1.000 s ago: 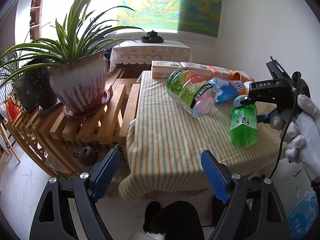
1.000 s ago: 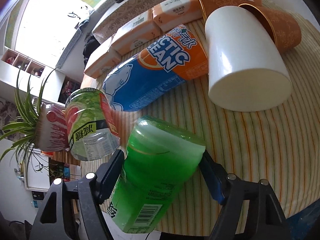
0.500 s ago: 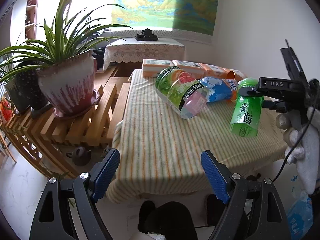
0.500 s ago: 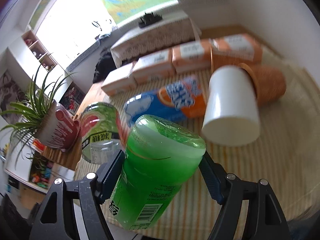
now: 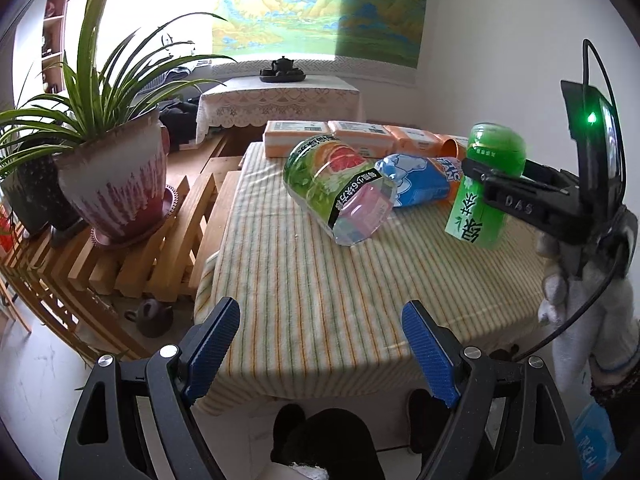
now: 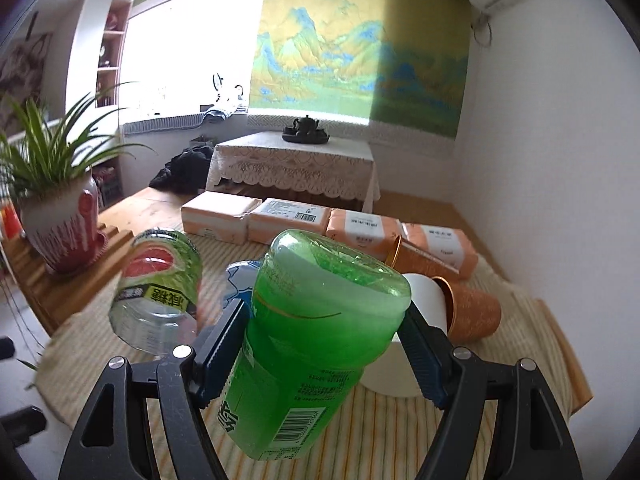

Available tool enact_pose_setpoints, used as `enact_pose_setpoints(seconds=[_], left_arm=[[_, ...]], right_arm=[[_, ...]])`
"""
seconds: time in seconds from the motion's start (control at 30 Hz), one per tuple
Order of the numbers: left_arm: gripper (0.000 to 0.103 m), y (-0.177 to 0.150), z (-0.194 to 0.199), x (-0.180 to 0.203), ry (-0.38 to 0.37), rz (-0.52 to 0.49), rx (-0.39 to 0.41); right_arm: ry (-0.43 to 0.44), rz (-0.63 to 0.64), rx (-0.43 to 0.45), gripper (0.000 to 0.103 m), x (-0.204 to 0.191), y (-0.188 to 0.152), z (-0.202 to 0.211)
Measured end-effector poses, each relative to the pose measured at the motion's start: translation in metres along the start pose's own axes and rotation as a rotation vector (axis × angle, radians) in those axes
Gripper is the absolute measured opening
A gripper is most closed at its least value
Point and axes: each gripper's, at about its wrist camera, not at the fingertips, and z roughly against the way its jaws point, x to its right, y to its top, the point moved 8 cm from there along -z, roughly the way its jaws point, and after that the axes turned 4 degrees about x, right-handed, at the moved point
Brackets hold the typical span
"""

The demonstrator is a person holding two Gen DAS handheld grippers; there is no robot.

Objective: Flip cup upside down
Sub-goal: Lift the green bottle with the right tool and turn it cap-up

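Observation:
A green translucent plastic cup (image 6: 316,332) with a printed label is held in my right gripper (image 6: 324,344), both blue pads pressed on its sides. It hangs above the striped tablecloth, its closed base up and its open mouth down, slightly tilted. It also shows in the left wrist view (image 5: 486,184), with the right gripper (image 5: 476,178) around it at the table's right side. My left gripper (image 5: 320,348) is open and empty, low at the table's near edge.
On the striped table (image 5: 320,280) lie a clear grapefruit-label cup (image 5: 336,188), a blue and orange cup (image 5: 420,180), a white cup (image 6: 408,344) and orange cups (image 6: 472,312). Orange tissue packs (image 6: 320,220) line the back. A potted plant (image 5: 116,184) stands on a wooden rack at left.
My right gripper has lifted the green cup off the cloth and levelled out, so the cup now hangs nearly upright with its base on top. My left gripper stayed open and shifted slightly.

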Motion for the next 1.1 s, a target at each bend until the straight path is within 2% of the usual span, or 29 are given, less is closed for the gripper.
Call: enact_pose_setpoints(seconds=[0.27,0.53,1.1], left_arm=[[0.086,0.001,-0.004,0.002,-0.005,-0.006,-0.009],[0.086,0.000,-0.007,0.001,-0.009,-0.006,-0.014],[0.086,0.001,-0.005,0.005,-0.010,-0.018,-0.009]], right_arm=[[-0.057,0.093,0.058,0.072,-0.006,-0.006,-0.001],[-0.042,0.092,0.038,0.072,-0.009,-0.016,-0.007],[-0.017,0.101,0.055,0.072,-0.010,-0.022,0.008]])
